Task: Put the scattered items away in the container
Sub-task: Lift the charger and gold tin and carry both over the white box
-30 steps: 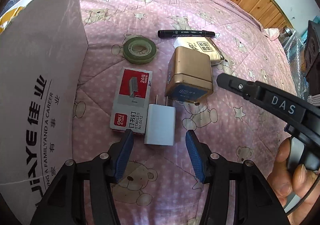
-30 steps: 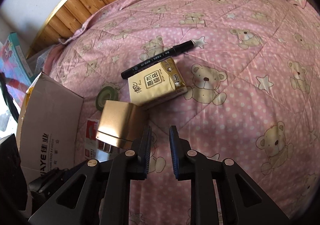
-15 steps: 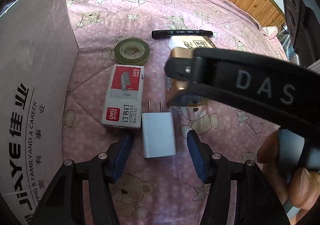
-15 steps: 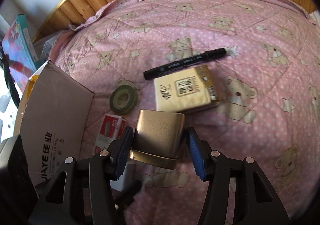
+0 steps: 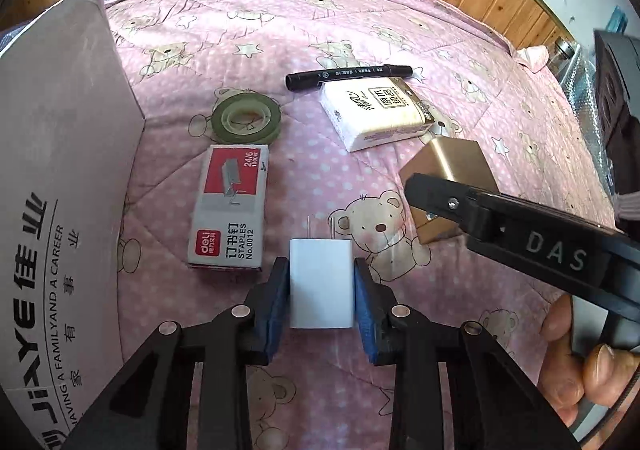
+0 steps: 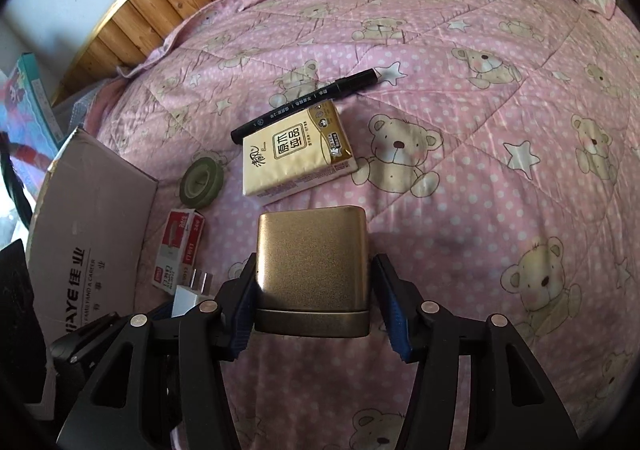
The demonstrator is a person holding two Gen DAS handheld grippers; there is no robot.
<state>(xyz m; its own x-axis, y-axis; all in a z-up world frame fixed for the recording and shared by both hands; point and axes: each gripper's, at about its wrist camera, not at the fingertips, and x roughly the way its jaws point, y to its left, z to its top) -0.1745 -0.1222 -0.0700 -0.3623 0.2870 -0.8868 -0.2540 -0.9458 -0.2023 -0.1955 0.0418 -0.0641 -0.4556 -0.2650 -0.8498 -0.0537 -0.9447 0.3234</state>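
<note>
The left gripper (image 5: 321,298) squeezes a white plug (image 5: 321,284) on the pink blanket (image 5: 400,29), next to the staples (image 5: 230,207). The right gripper (image 6: 316,308) hugs a gold tin (image 6: 312,266), lifted off the bed. The box (image 5: 60,169) stands at the left. Tape (image 5: 246,117), pen (image 5: 348,76) and tissues (image 5: 376,111) lie farther back.

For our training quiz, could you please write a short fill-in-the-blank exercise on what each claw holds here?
1. The left claw is shut on the small white ____.
2. The right claw grips a gold metal ____.
3. The black marker pen lies against the pale ____ pack.
4. The red and grey staples box lies right beside the green ____ roll.

Missing words: charger; tin; tissue; tape
</note>
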